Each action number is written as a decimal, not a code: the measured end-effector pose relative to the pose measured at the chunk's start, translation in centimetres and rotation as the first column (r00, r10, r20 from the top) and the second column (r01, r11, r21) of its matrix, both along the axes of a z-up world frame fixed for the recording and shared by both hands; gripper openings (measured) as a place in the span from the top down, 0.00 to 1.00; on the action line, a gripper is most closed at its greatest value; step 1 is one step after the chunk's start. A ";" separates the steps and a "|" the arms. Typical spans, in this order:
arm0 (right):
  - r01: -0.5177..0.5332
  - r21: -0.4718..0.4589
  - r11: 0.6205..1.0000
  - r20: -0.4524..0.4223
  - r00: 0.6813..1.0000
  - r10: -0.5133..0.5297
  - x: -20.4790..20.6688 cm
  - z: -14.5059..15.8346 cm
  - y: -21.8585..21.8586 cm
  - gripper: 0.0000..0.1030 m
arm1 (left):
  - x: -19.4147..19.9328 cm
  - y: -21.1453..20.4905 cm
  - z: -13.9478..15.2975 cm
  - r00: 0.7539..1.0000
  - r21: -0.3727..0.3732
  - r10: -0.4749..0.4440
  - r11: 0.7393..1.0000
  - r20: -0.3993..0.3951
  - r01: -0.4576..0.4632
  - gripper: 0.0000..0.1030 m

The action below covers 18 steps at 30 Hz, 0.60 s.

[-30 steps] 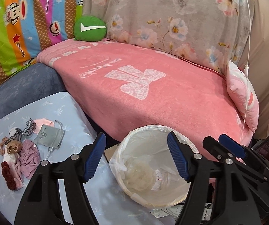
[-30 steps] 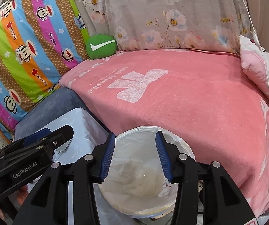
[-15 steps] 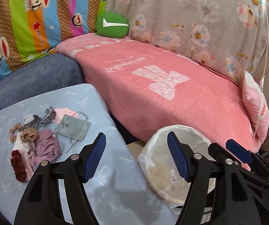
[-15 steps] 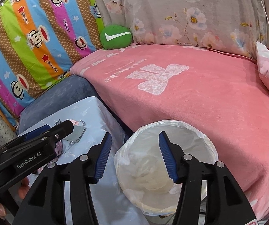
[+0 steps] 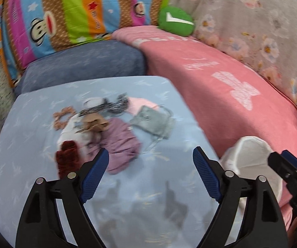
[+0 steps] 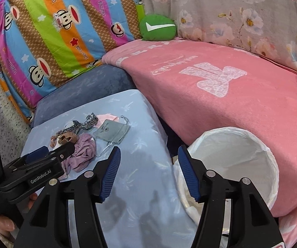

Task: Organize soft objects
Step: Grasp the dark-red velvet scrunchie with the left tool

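Small soft things lie in a heap on a light-blue cloth-covered table [image 5: 34, 144] [image 6: 140, 157]: a mauve cloth [image 5: 121, 142] [image 6: 82, 153], a grey drawstring pouch [image 5: 154, 122] [image 6: 113, 131], a pink mask [image 5: 141, 103] [image 6: 107, 117], a dark red scrunchie [image 5: 65, 159], a brown scrunchie [image 5: 62, 116] and a leopard-print band [image 6: 86, 124]. My left gripper [image 5: 150, 175] hovers just in front of the heap, its jaws opening with nothing between them. My right gripper [image 6: 148, 171] hangs over the table's right edge, jaws also opening and empty. A white-lined bin [image 5: 251, 161] [image 6: 231, 161] stands to the right of the table.
A pink blanket [image 6: 231, 103] covers the sofa behind the table and bin. A green round cushion [image 6: 157, 28] sits at the back, a striped monkey-print pillow [image 6: 55, 31] on the left, a dark blue cushion [image 5: 82, 62] behind the table. A hand [image 6: 3, 223] shows at lower left.
Both grippers have swung left, from over the bin to over the blue table, and the heap now lies ahead of the left one. Both pairs of jaws stand wider.
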State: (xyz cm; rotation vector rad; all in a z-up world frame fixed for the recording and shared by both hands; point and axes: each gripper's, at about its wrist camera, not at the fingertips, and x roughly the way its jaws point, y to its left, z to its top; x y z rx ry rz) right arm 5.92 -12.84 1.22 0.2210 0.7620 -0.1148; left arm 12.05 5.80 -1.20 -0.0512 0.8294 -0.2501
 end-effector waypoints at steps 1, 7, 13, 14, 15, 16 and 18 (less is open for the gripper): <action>-0.015 -0.002 1.000 -0.004 1.000 0.015 0.4 -0.2 0.8 0.43 | 0.3 1.2 -0.4 1.000 0.001 0.027 1.000 -0.009 -0.027 0.22; -0.089 -0.008 0.996 -0.029 0.996 0.089 2.7 -1.4 5.1 0.41 | 1.6 6.3 -2.6 0.988 0.005 0.139 0.990 -0.061 -0.139 0.22; -0.139 0.018 0.990 -0.075 0.987 0.140 5.8 -3.7 8.6 0.41 | 2.6 9.4 -4.9 0.977 0.007 0.176 0.984 -0.117 -0.176 0.22; -0.146 0.024 0.989 -0.086 0.985 0.147 6.5 -4.2 9.2 0.41 | 2.7 9.7 -5.2 0.977 0.005 0.175 0.984 -0.124 -0.176 0.22; -0.150 0.027 0.988 -0.092 0.984 0.152 6.9 -4.6 9.6 0.41 | 2.9 10.0 -5.6 0.975 0.005 0.176 0.984 -0.133 -0.177 0.22; -0.154 0.030 0.988 -0.098 0.983 0.156 7.4 -4.9 10.0 0.41 | 3.0 10.3 -5.8 0.974 0.005 0.176 0.984 -0.140 -0.177 0.22; -0.163 0.034 0.986 -0.110 0.980 0.166 8.4 -5.6 10.8 0.41 | 3.3 10.9 -6.5 0.971 0.003 0.180 0.983 -0.156 -0.182 0.23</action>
